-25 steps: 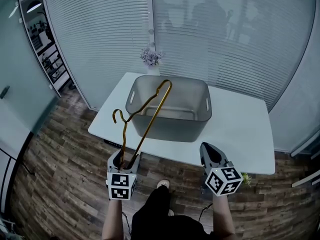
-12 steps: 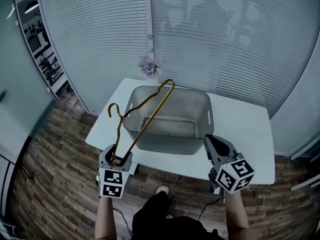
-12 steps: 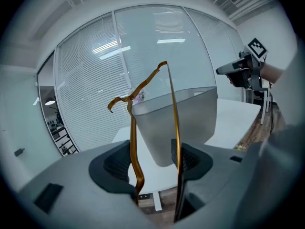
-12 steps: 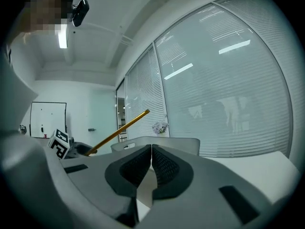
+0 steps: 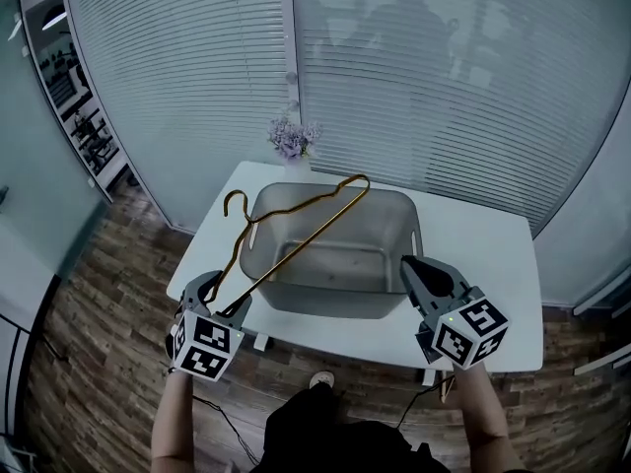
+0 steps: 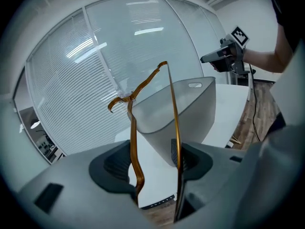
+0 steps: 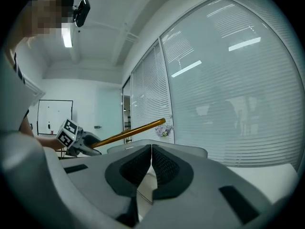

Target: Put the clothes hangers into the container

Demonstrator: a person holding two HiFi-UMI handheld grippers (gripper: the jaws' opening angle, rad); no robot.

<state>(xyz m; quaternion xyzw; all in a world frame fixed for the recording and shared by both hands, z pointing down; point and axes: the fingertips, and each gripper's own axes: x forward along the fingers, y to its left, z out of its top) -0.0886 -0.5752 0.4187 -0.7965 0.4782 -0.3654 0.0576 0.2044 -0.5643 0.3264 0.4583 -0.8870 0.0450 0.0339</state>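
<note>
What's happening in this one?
A person works with two handheld grippers at a white table. The left gripper grips a gold clothes hanger by one corner and holds it in the air, slanting over the empty grey container. The right gripper hovers by the container's right side, jaws together and empty.

Stock lists one clothes hanger (image 5: pixel 306 241), one container (image 5: pixel 335 299), one table (image 5: pixel 473 264), one flower bunch (image 5: pixel 293 138), and two grippers: left gripper (image 5: pixel 222 289), right gripper (image 5: pixel 409 264).
</note>
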